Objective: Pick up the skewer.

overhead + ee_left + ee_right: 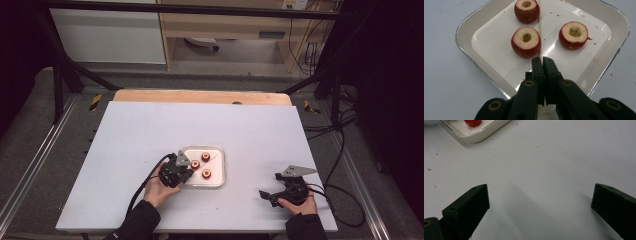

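Note:
A white tray [222, 167] [614, 47] sits on the white table and holds three cored red fruit pieces, cut side up [526, 41] [526, 10] [574, 35]. A thin wooden skewer [539, 30] lies across the tray between the fruits. My left gripper [189, 175] [542, 60] is at the tray's near-left edge, its jaws shut on the near end of the skewer. My right gripper [268, 185] [540, 195] rests on the table right of the tray, jaws wide open with nothing between them. A corner of the tray [481, 133] with one red fruit [472, 122] appears in the right gripper view.
The white tabletop [150, 130] has small red crumbs around the tray. A wooden strip [200, 96] runs along the table's far edge. Black frame posts and cables stand at both sides beyond the table.

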